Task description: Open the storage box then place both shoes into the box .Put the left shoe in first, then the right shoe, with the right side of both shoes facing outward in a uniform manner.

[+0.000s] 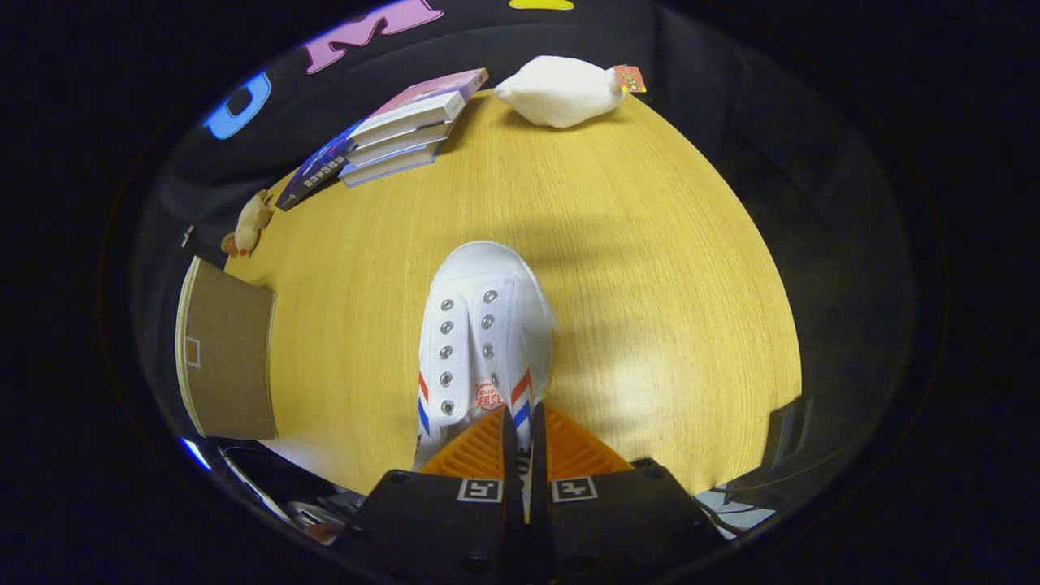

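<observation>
Here your hand-held gripper (522, 422) has its two fingers nearly pressed together, only a thin slit between them, and they pinch the heel-side rim of a white shoe (485, 325). The rim cloth sits in that slit; how deep the grip goes is hidden by the fingers themselves. The shoe points away from you, toe out over the wooden bench (650, 268), with the lace holes empty and red and blue stripes on both sides near the fingers. Its heel and sole are covered by the gripper, so you cannot tell whether the shoe rests on the bench or hangs just above it, nor whether it is the left or right one.

To the left of the shoe, well apart from it, lies a flat brown cardboard box (227, 357) at the bench edge; its near end is cut off, and whether it is open or closed is hard to judge from this angle.

Beyond the box sits a small plush toy (250, 221), blurred and partly over the edge. Farther back is a stack of books (398, 134), and beside it a white stuffed toy (561, 89) with a small tag. A dark object at the right bench edge is too dim to name.
</observation>
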`<state>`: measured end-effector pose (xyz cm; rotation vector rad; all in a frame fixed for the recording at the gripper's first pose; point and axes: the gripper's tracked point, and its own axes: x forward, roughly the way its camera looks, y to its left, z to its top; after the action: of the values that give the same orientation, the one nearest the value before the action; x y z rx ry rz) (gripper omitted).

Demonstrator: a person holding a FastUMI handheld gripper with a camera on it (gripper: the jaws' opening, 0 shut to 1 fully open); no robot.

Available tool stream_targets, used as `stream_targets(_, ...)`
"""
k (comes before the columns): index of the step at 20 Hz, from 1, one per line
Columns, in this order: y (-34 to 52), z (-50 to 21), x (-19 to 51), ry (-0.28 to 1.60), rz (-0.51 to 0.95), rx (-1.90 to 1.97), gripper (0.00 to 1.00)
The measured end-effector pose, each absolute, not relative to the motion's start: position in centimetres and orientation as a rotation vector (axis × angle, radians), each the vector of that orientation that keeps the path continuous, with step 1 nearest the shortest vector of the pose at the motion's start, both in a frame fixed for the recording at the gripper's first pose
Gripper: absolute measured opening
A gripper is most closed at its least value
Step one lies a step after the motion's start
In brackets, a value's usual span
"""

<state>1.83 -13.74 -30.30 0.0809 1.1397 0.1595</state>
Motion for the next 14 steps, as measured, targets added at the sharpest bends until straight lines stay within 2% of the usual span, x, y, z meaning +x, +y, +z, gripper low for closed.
stream_targets(7, -6.5, -20.7, 1.2, 1.057, 0.219, 0.109, 0.07)
stream_targets(14, 6.4, -13.3, -0.9, 0.992, 0.320, 0.307, 0.07)
